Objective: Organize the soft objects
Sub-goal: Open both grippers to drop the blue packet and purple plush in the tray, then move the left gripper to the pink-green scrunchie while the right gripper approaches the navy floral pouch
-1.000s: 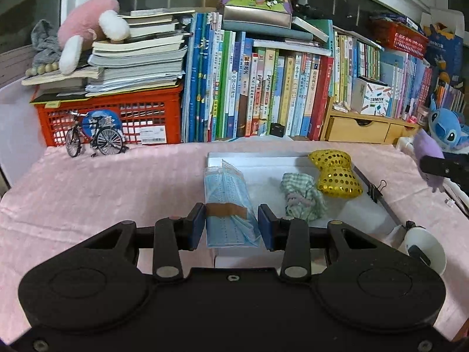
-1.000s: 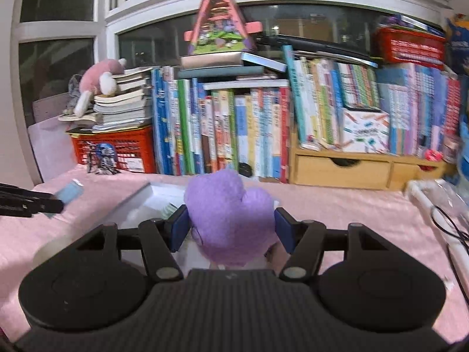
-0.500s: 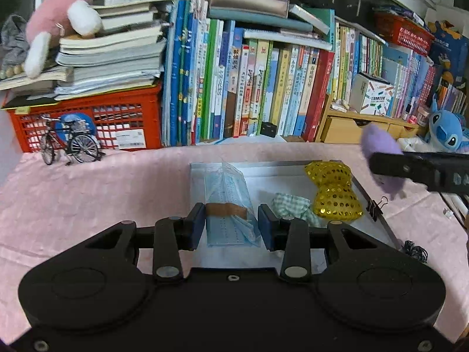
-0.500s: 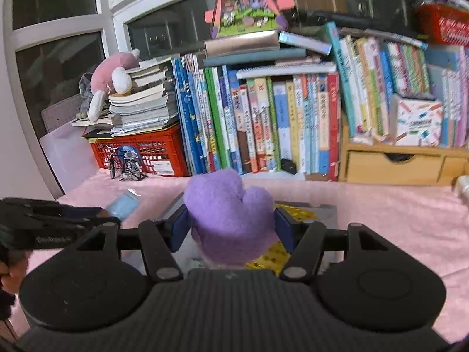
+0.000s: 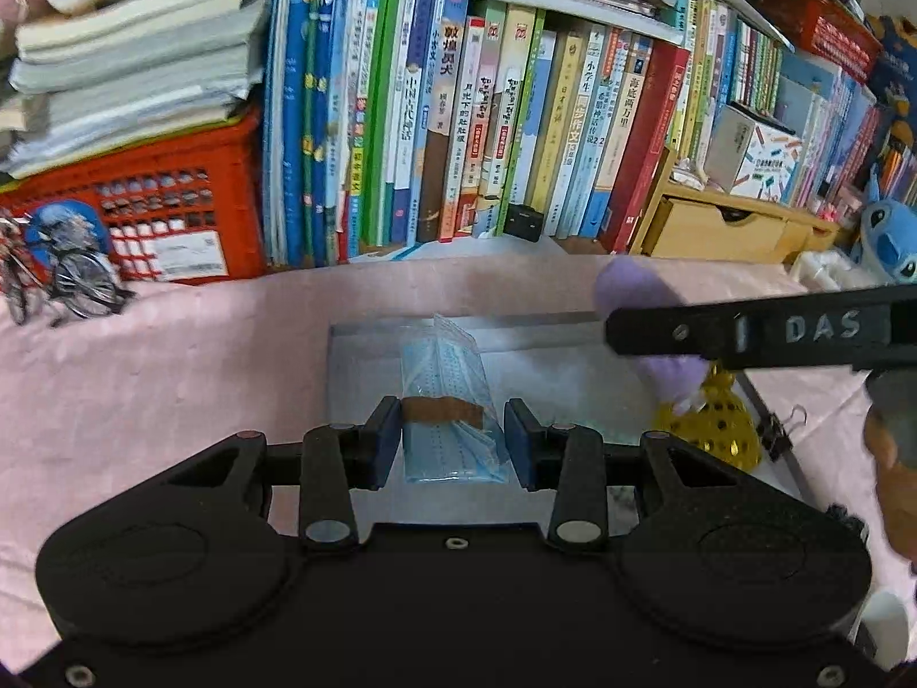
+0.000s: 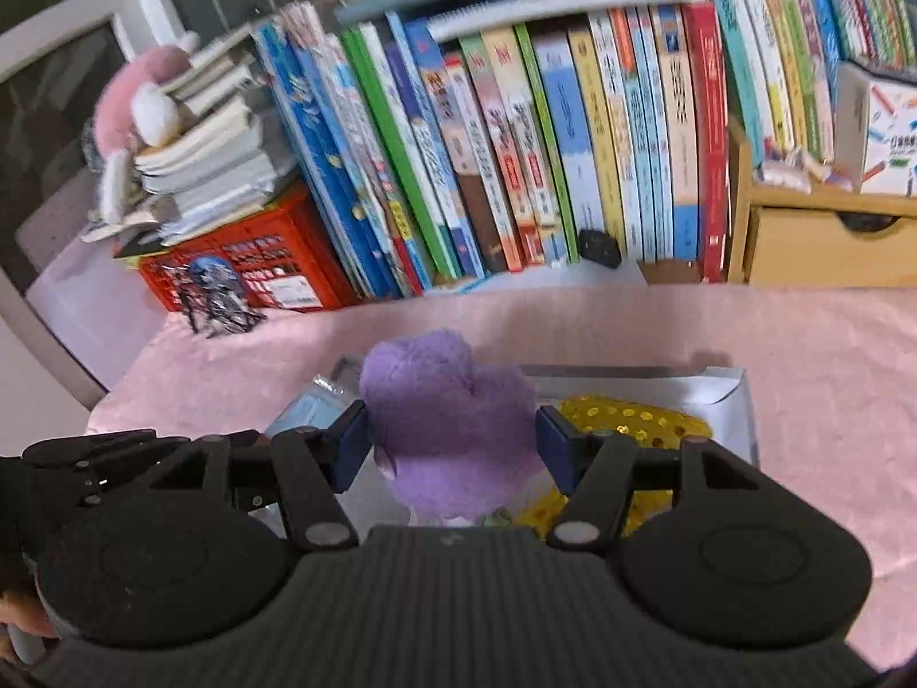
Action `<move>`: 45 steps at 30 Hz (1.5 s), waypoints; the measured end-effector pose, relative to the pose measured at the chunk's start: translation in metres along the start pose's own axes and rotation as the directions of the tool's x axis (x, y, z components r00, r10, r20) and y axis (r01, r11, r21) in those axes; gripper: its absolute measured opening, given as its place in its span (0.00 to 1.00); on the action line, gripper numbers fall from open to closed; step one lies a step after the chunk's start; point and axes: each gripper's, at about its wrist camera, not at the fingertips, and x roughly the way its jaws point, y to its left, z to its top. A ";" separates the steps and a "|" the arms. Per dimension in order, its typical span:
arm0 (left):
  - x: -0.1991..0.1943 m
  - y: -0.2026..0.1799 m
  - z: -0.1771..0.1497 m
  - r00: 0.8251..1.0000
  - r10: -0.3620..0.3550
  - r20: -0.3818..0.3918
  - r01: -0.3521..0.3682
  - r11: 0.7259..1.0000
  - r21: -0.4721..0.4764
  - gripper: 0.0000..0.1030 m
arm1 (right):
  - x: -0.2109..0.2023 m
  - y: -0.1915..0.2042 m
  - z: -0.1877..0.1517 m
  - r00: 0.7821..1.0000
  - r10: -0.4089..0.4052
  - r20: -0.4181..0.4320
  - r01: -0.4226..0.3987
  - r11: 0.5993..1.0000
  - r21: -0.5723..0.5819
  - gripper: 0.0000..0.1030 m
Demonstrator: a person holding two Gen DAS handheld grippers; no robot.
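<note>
so in the last second both grippers have swung in over the shallow grey tray (image 5: 344,355), left gripper (image 5: 453,440) fingers clamped on the clear-bagged blue mask pack (image 5: 444,378), right gripper (image 6: 451,444) fingers squeezing the fuzzy purple plush (image 6: 447,418) beside the gold sequin bow (image 6: 630,421), so drop-off looks close.

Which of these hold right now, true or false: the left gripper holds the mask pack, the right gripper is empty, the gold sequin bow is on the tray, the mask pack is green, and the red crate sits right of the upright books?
1. The left gripper holds the mask pack. True.
2. The right gripper is empty. False: its fingers clamp a purple plush.
3. The gold sequin bow lies on the tray. True.
4. The mask pack is green. False: it is blue in a clear bag, with a brown band.
5. The red crate sits right of the upright books. False: it sits to their left.
</note>
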 end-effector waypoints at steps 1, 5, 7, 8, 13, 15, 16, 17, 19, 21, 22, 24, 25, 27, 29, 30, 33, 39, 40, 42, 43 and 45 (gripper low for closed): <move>0.005 0.001 0.001 1.000 -0.014 -0.003 0.014 1.000 -0.008 0.36 | 0.005 -0.001 0.001 1.000 -0.003 -0.009 0.003 1.000 0.010 0.64; 0.023 0.001 0.003 0.999 -0.033 -0.021 0.033 0.999 -0.001 0.36 | 0.025 -0.005 0.004 0.998 -0.031 -0.052 0.032 0.999 0.028 0.64; 0.029 -0.002 0.002 0.999 -0.033 -0.030 0.034 0.999 0.018 0.36 | 0.031 -0.007 0.004 0.997 -0.041 -0.066 0.043 0.999 0.027 0.64; 0.032 -0.003 0.002 0.999 -0.035 -0.034 0.035 0.999 0.025 0.37 | 0.033 -0.007 0.004 0.997 -0.041 -0.071 0.043 0.999 0.026 0.64; 0.038 -0.005 0.000 0.997 -0.046 -0.054 0.048 0.999 0.025 0.44 | 0.040 -0.012 0.003 0.995 -0.039 -0.093 0.043 0.999 0.033 0.66; 0.037 -0.006 0.000 0.998 -0.039 -0.056 0.041 0.999 0.024 0.47 | 0.040 -0.014 0.003 0.995 -0.030 -0.093 0.033 0.999 0.033 0.68; 0.036 -0.006 0.001 0.998 -0.035 -0.058 0.036 0.999 0.021 0.51 | 0.040 -0.014 0.003 0.995 -0.022 -0.094 0.025 0.999 0.036 0.70; 0.035 -0.006 0.001 0.998 -0.029 -0.058 0.030 0.999 0.016 0.52 | 0.039 -0.014 0.003 0.996 -0.015 -0.093 0.019 0.999 0.039 0.71; 0.030 -0.006 0.003 0.998 -0.022 -0.053 0.023 1.000 0.011 0.59 | 0.035 -0.013 0.004 0.996 -0.005 -0.086 0.007 1.000 0.030 0.73; 0.022 -0.006 0.004 0.999 -0.007 -0.047 0.007 1.000 0.002 0.63 | 0.030 -0.013 0.005 0.997 0.011 -0.076 -0.009 1.000 0.026 0.74; 0.016 -0.005 0.004 0.999 0.004 -0.048 -0.004 1.000 -0.006 0.65 | 0.026 -0.013 0.006 0.997 0.017 -0.074 -0.015 1.000 0.027 0.74; -0.001 -0.005 0.004 0.999 0.015 -0.046 -0.016 0.999 -0.028 0.69 | 0.016 -0.013 0.007 0.997 0.020 -0.068 -0.019 1.000 0.016 0.75; -0.011 -0.006 0.002 0.999 0.016 -0.039 -0.017 0.999 -0.031 0.73 | 0.008 -0.013 0.007 0.998 0.020 -0.059 -0.020 1.000 0.007 0.76; -0.035 -0.009 -0.003 1.000 0.023 -0.011 -0.023 0.999 -0.031 0.79 | -0.015 -0.015 0.005 0.999 0.043 -0.020 -0.043 0.999 -0.028 0.79; -0.062 -0.013 -0.010 0.999 0.047 0.016 -0.046 0.998 -0.035 0.81 | -0.040 -0.019 0.002 0.998 0.060 0.020 -0.059 0.996 -0.060 0.83; -0.073 -0.017 -0.015 0.998 0.065 0.027 -0.064 0.997 -0.034 0.81 | -0.052 -0.021 -0.001 0.997 0.063 0.037 -0.059 0.995 -0.079 0.84; -0.111 -0.028 -0.036 0.992 0.098 0.081 -0.096 0.995 -0.026 0.82 | -0.090 -0.031 -0.014 0.992 0.082 0.092 -0.071 0.990 -0.121 0.86; -0.185 -0.054 -0.096 0.975 0.088 0.204 -0.078 0.995 -0.059 0.85 | -0.157 -0.060 -0.062 0.973 0.138 0.184 -0.102 0.976 -0.195 0.90; -0.194 -0.058 -0.107 0.972 0.090 0.219 -0.080 0.995 -0.053 0.86 | -0.167 -0.065 -0.073 0.970 0.142 0.199 -0.099 0.972 -0.214 0.91; -0.209 -0.069 -0.130 0.966 0.095 0.242 -0.091 0.995 -0.028 0.87 | -0.184 -0.074 -0.096 0.966 0.128 0.227 -0.070 0.966 -0.248 0.92; -0.215 -0.074 -0.143 0.963 0.099 0.251 -0.099 0.995 -0.016 0.88 | -0.192 -0.080 -0.108 0.964 0.108 0.244 -0.042 0.964 -0.261 0.93; -0.220 -0.087 -0.164 0.965 0.109 0.239 -0.114 0.993 0.006 0.88 | -0.200 -0.090 -0.128 0.960 0.067 0.271 0.006 0.965 -0.262 0.94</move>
